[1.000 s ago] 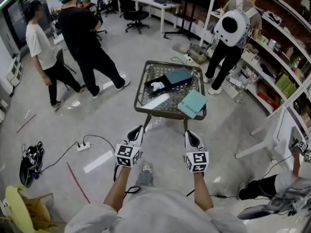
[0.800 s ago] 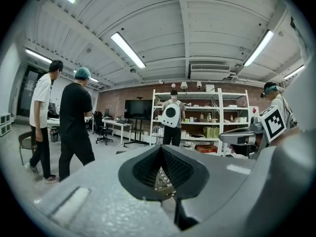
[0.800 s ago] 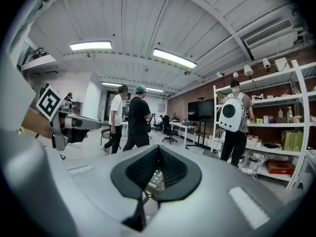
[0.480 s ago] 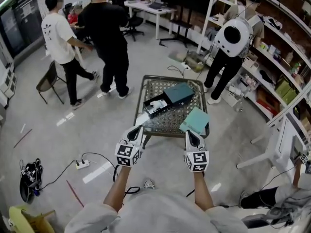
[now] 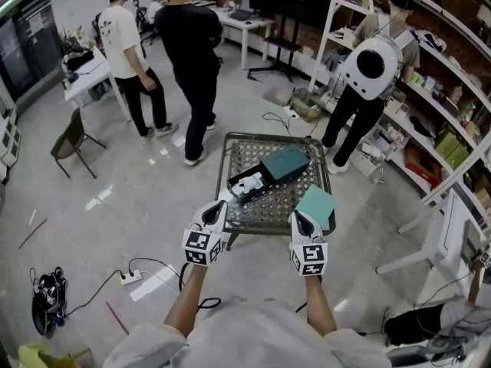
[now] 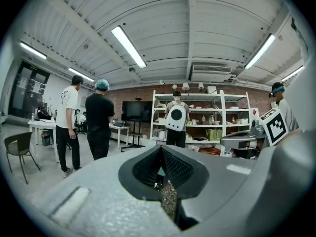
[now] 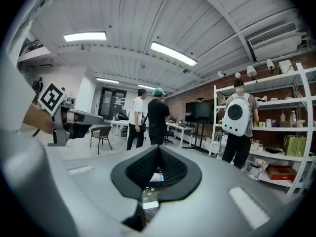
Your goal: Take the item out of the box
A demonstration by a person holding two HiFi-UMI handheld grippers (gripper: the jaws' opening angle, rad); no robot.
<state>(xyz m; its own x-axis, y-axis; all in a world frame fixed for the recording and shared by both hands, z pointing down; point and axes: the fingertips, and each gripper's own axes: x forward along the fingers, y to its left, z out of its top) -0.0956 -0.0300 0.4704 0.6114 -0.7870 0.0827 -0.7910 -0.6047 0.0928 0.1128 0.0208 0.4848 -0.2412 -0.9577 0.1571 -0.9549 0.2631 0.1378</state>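
A dark open box (image 5: 265, 175) lies on a small wire-mesh table (image 5: 272, 205), with a white item (image 5: 247, 185) in its near end. A teal lid (image 5: 315, 204) rests at the table's near right corner. My left gripper (image 5: 218, 208) hangs over the table's near left corner, short of the box. My right gripper (image 5: 298, 218) is by the near edge, beside the teal lid. Both are shut with nothing between the jaws. In the left gripper view the left gripper (image 6: 161, 154) shows its jaw tips meeting; the right gripper (image 7: 158, 154) looks the same in the right gripper view.
Two people (image 5: 196, 60) stand beyond the table at the back left. A person with a white backpack (image 5: 368, 67) faces the shelves (image 5: 453, 129) at the right. A power strip with cables (image 5: 132, 277) lies on the floor at the left. A chair (image 5: 70, 140) stands further left.
The table has come nearer and both grippers now reach its near edge. The two people at the back left have walked further away. Both grippers stay shut.
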